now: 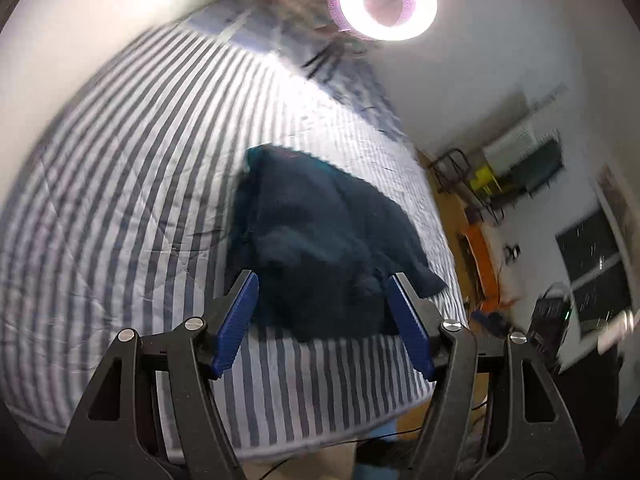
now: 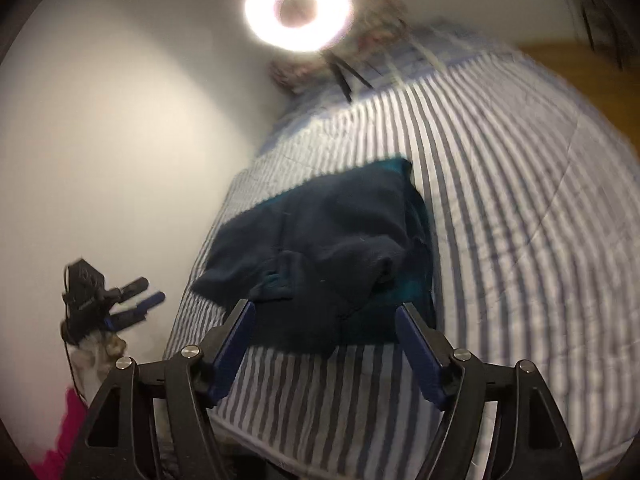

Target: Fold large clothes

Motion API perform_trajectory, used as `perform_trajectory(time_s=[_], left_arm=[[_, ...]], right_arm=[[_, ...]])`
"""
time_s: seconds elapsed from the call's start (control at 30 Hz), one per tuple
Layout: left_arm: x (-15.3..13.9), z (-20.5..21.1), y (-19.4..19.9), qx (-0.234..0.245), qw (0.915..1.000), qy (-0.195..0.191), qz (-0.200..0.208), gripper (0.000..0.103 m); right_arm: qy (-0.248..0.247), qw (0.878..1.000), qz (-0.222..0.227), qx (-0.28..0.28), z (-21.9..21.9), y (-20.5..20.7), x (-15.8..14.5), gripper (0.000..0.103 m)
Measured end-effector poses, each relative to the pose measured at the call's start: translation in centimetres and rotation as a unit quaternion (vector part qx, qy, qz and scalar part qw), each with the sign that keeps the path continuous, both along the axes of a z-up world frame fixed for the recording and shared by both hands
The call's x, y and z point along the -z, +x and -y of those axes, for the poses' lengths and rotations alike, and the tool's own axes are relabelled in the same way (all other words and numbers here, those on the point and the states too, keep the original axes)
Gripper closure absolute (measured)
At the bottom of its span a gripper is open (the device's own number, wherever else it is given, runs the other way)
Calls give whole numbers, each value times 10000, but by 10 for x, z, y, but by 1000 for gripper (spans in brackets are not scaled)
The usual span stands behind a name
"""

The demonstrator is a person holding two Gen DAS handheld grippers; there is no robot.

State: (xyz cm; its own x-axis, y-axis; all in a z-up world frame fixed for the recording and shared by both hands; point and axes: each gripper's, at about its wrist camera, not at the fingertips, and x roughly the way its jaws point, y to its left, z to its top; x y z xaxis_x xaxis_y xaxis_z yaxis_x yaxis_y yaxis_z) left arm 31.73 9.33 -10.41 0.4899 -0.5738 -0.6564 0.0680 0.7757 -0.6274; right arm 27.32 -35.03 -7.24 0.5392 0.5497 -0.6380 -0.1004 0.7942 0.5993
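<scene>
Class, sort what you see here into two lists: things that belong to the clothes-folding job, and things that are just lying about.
Belongs to the job:
- dark garment, bunched on the striped bedcover
- left tongs, open, empty
- right tongs, open, empty

Just lying about:
- ring light
- pillow
- window
- orange board

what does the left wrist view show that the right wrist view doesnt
Only the left wrist view shows the wooden floor with an orange object, the dark window and the clutter by the far wall.

Only the right wrist view shows the left gripper from outside, off the bed's edge, and something pink low in the corner.

Both show the dark garment bunched on the striped bedcover, a ring light, and open blue-padded jaws with nothing between them; the right gripper is open too.
</scene>
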Motion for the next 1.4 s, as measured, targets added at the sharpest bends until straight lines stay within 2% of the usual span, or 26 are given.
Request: perform_trajectory(time_s=[0.17, 0.27, 0.3, 0.33, 0.4, 0.47, 0.53, 0.6, 0.67, 0.73, 0.83, 0.9, 0.97, 1.03, 1.17, 1.3, 1.4], left_arm=[[49, -2, 41, -113, 9976, -430, -533, 34], [66, 5, 58, -75, 9970, -431, -638, 39], [71, 8, 63, -12, 9968, -446, -657, 49], [76, 12, 68, 43, 9964, -475, -694, 55], [86, 19, 75, 141, 9953, -545, -793, 85], [89, 26, 76, 197, 9950, -529, -818, 93], [81, 29, 70, 239, 9955, -568, -723, 95], [68, 29, 58, 273, 9947, -787, -603, 96], [64, 29, 46, 261, 9951, -794, -529, 96], [79, 31, 41, 293, 9957, -539, -689, 96], [125, 34, 39, 301, 9913, -378, -1226, 96], [134, 38, 39, 261, 9917, -341, -1215, 96], [124, 43, 39, 339, 9940, -61, -1033, 96], [113, 51, 35, 402, 9952, 256, -856, 95], [83, 60, 28, 399, 9943, 803, -579, 87], [43, 50, 9, 136, 9942, 1065, -47, 86], [16, 60, 15, 43, 9913, 1264, 376, 86]], right_arm=[[338, 9990, -243, 188, -9, 38, 35, 27], [382, 9983, -388, 199, -21, 54, 50, 30], [389, 9982, -433, 153, -25, 57, 54, 37], [398, 9981, -471, 80, -30, 61, 57, 55], [448, 9970, -611, -130, -39, 69, 62, 78], [324, 9973, -623, -205, -42, 69, 57, 94], [463, 9969, -586, -232, -39, 65, 46, 96], [657, 9963, -453, -323, -30, 55, 32, 96], [675, 9964, -325, -403, -21, 45, 27, 96], [598, 9961, -508, -401, -15, 42, 42, 97], [367, 9921, -1167, -279, -14, 40, 85, 97], [194, 9933, -1103, -284, -20, 39, 89, 97], [2, 9949, -952, -346, -24, 37, 79, 95], [-104, 9950, -917, -386, -26, 35, 70, 83], [-439, 9949, -869, -263, -9, 20, 42, 74], [-1220, 9924, -137, 51, 4, 6, -6, 74], [-1395, 9891, 437, 163, 6, 18, -28, 74]])
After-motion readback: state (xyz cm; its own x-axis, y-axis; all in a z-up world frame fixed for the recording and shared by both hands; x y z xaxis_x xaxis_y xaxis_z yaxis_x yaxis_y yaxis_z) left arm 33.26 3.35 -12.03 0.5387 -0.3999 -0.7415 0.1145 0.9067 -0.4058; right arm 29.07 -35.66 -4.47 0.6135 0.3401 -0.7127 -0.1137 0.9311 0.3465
